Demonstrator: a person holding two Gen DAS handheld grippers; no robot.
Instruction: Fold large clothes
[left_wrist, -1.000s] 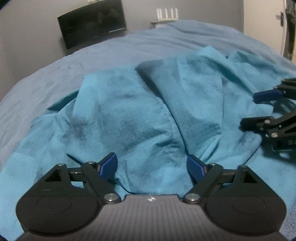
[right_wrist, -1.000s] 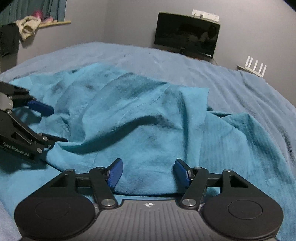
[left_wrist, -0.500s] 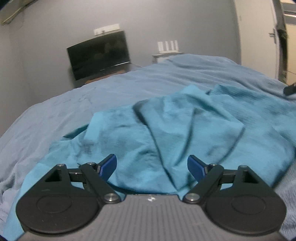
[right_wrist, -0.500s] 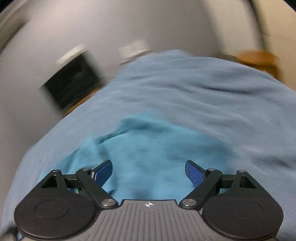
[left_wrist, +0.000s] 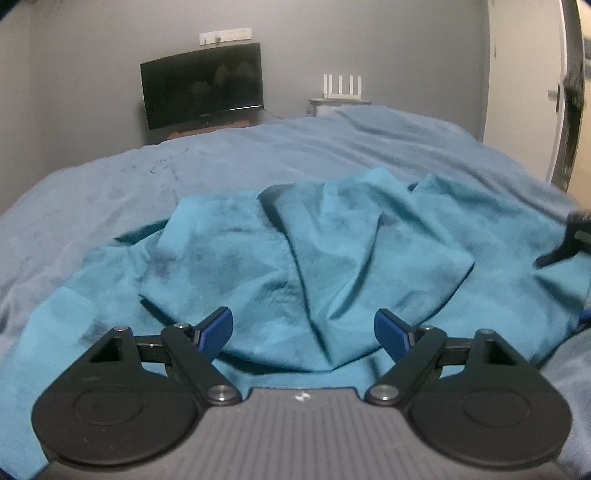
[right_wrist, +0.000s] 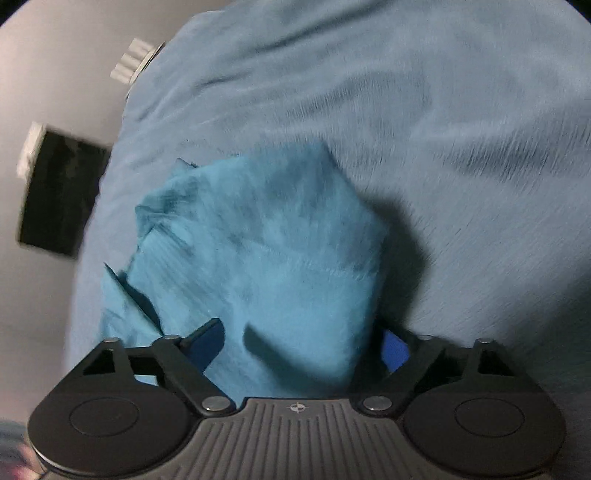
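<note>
A large teal garment (left_wrist: 314, 258) lies crumpled on a grey-blue bed (left_wrist: 332, 147). My left gripper (left_wrist: 303, 328) is open, low over the garment's near edge, holding nothing. My right gripper (right_wrist: 303, 343) is open, tilted and close over the garment's right end (right_wrist: 258, 251); cloth lies between its blue fingers, and its right pad (right_wrist: 395, 350) is partly hidden by a fold. The right gripper also shows at the right edge of the left wrist view (left_wrist: 569, 243), blurred.
A dark monitor (left_wrist: 203, 88) stands against the grey wall beyond the bed. A white router (left_wrist: 341, 86) sits on a small stand to its right. A pale door (left_wrist: 524, 92) is at the far right. Bare bedcover (right_wrist: 443, 129) spreads beyond the garment.
Both grippers pulled back from the garment's middle. The right gripper swung to the garment's right end and tilted. The left gripper rose, so the wall and monitor show more.
</note>
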